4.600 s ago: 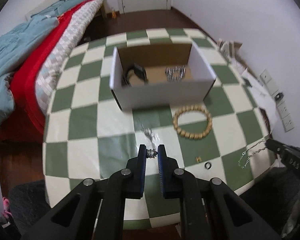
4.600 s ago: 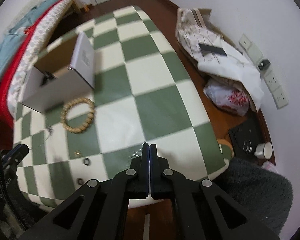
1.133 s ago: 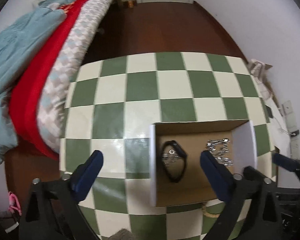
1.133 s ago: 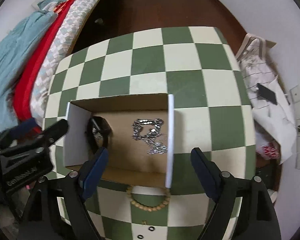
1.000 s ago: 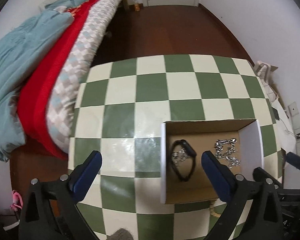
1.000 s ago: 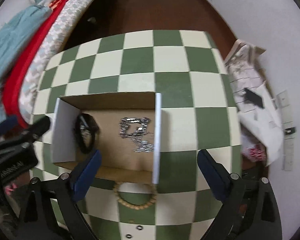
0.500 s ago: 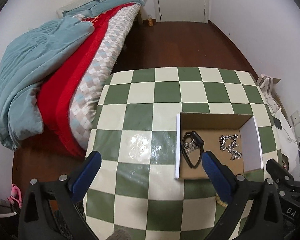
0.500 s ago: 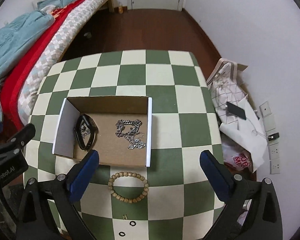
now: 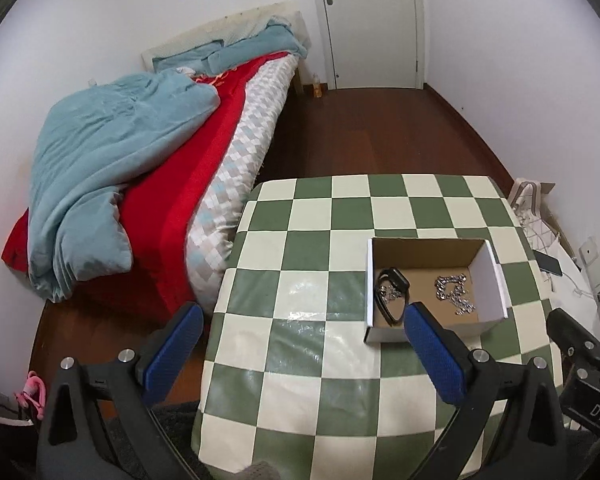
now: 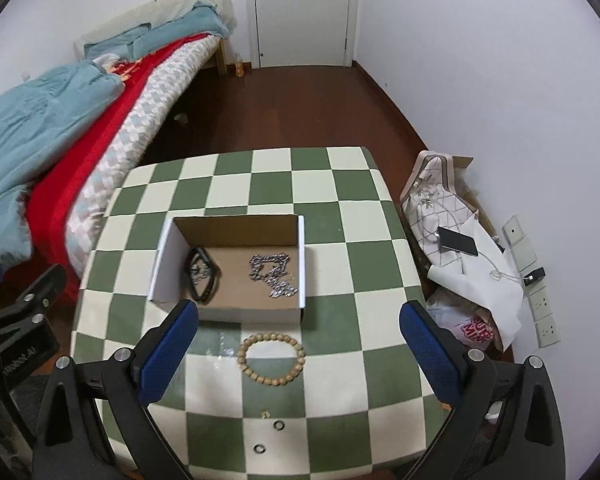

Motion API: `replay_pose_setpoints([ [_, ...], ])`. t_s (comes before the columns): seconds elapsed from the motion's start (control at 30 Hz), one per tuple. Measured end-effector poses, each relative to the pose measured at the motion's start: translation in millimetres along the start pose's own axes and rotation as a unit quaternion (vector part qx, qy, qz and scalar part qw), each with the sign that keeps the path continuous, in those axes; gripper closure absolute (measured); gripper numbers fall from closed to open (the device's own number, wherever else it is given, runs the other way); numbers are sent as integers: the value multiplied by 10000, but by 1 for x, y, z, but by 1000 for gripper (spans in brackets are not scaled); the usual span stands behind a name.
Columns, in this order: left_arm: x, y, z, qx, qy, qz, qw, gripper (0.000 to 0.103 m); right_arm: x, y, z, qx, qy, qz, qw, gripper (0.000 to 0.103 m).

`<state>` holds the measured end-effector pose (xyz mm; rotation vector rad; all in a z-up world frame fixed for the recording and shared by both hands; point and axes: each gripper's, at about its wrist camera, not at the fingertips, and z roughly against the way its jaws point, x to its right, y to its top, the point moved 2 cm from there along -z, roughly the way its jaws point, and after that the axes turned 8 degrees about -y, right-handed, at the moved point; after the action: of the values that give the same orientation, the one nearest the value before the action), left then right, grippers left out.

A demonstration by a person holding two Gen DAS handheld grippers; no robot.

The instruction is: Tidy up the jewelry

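Observation:
A white cardboard box (image 10: 302, 256) stands on the green-and-cream checkered table (image 10: 332, 200). Inside it lie a black band (image 10: 202, 274) with a small silver chain and a heap of silver chain (image 10: 272, 274). The box also shows in the left wrist view (image 9: 490, 280). A wooden bead bracelet (image 10: 271, 358) lies in front of the box, with two dark rings (image 10: 278, 425) and a tiny gold piece (image 10: 265, 413) nearer me. My right gripper (image 10: 298, 354) is wide open and empty, high above the bracelet. My left gripper (image 9: 300, 344) is wide open and empty, high over the table's left part.
A bed with a red cover and a blue blanket (image 9: 112, 176) runs along the table's left. Bags, papers and a phone (image 10: 458, 242) lie on the floor at the right by the wall sockets. A white door (image 10: 304, 12) is at the far end.
Both grippers have risen and pulled back from the box, so more of the room shows. Earlier both were shut on silver chains; now both are open, with the chains in the box.

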<state>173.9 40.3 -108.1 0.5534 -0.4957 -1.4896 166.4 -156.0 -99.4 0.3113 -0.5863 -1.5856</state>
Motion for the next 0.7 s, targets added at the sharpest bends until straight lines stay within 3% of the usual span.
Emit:
replay_pose_setpoints([
  [0.17,8,-29,3,-140,23,-79,9999,0,8,-30,0,-338,183,-130,9992,1],
  [0.27,20,-60,-11,-490,-17,-249,9985,1,18,-54,-14,-646,195,-153,9976,3],
  [0.33,29,-81,-22,-677,-38,-383,9970,0,24,-77,-27,-882,248,-143,9957,15],
  [0.4,36,-101,-34,-872,22,-493,9950,0,26,-101,-44,-1097,425,-108,9930,36],
  [0.47,37,-117,-46,-981,148,-510,9938,0,25,-120,-60,-1292,672,-97,9893,48],
  [0.6,32,-138,-66,-1172,301,-421,9918,0,14,-151,-87,-1504,949,16,9841,51],
  [0.7,28,-144,-77,-1228,379,-367,9910,0,4,-163,-103,-1497,908,161,9844,51],
])
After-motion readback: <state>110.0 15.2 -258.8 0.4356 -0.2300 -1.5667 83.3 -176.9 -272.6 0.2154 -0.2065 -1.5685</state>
